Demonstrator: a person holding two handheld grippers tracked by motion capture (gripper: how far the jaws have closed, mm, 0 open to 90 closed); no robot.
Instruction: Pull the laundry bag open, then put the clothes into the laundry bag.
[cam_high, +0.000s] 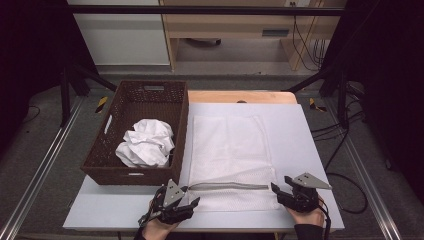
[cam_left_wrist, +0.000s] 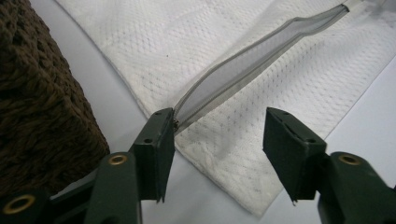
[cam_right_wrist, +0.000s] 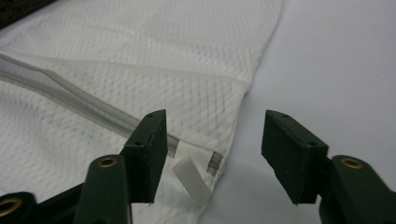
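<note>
A white mesh bag (cam_high: 230, 150) lies flat on the white table (cam_high: 305, 150). Its grey zipper opening (cam_high: 227, 186) gapes slightly along the near edge. My left gripper (cam_high: 191, 196) is at the bag's near left corner and is open. In the left gripper view its jaws (cam_left_wrist: 217, 116) straddle the zipper's end (cam_left_wrist: 243, 65) without pressing it. My right gripper (cam_high: 280, 184) is open at the near right corner. In the right gripper view its jaws (cam_right_wrist: 215, 116) stand over the zipper's other end (cam_right_wrist: 70, 100), with a white pull tab (cam_right_wrist: 191, 179) beside the left jaw.
A brown wicker basket (cam_high: 184, 130) stands left of the bag with a crumpled white cloth (cam_high: 146, 143) inside. Its woven wall (cam_left_wrist: 37, 116) is close to my left gripper. Bare table runs along the right side and the near edge.
</note>
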